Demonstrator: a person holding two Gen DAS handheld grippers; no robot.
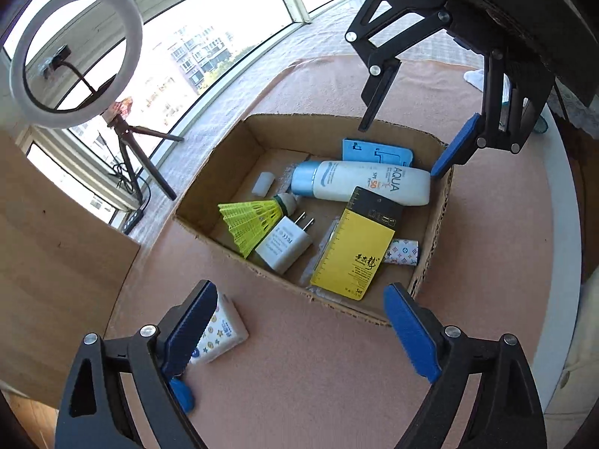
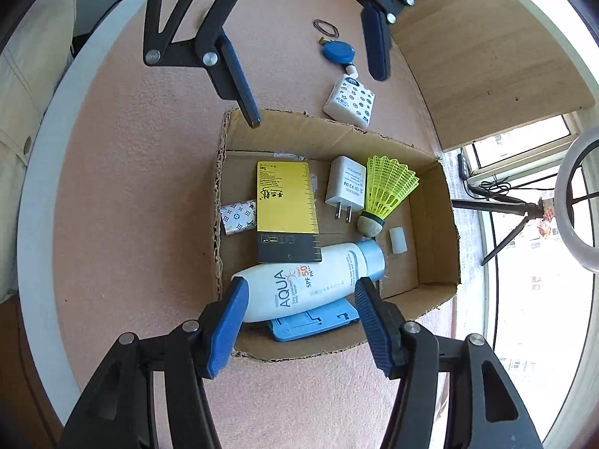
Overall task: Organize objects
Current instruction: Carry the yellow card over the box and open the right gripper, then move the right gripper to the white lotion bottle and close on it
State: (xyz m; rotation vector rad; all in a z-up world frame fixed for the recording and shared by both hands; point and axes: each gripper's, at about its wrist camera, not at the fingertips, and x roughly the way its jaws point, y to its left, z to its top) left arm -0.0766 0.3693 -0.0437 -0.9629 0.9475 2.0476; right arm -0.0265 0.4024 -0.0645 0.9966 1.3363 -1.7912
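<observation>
An open cardboard box (image 1: 209, 224) (image 2: 337, 127) on the pink table holds a white AQUA sunscreen bottle (image 1: 367, 183) (image 2: 299, 284), a yellow-black card pack (image 1: 355, 250) (image 2: 286, 202), a white charger (image 1: 284, 243) (image 2: 344, 183), a yellow shuttlecock (image 1: 251, 220) (image 2: 389, 187) and a blue flat case (image 1: 378, 149) (image 2: 314, 321). My right gripper (image 2: 301, 318) (image 1: 408, 138) hovers open above the sunscreen bottle, pads clear of it. My left gripper (image 1: 299, 333) (image 2: 316, 95) stands wide open and empty over the table before the box. A white patterned bottle (image 1: 224, 333) (image 2: 350, 101) lies by its left finger.
A blue reel (image 2: 338, 52) (image 1: 183, 393) and rubber bands (image 2: 325, 27) lie on the table beyond the patterned bottle. A ring light (image 1: 75, 56) on a tripod stands by the window. A wooden panel (image 1: 56, 243) borders the table. A person's beige garment (image 2: 22, 112) is at the table's edge.
</observation>
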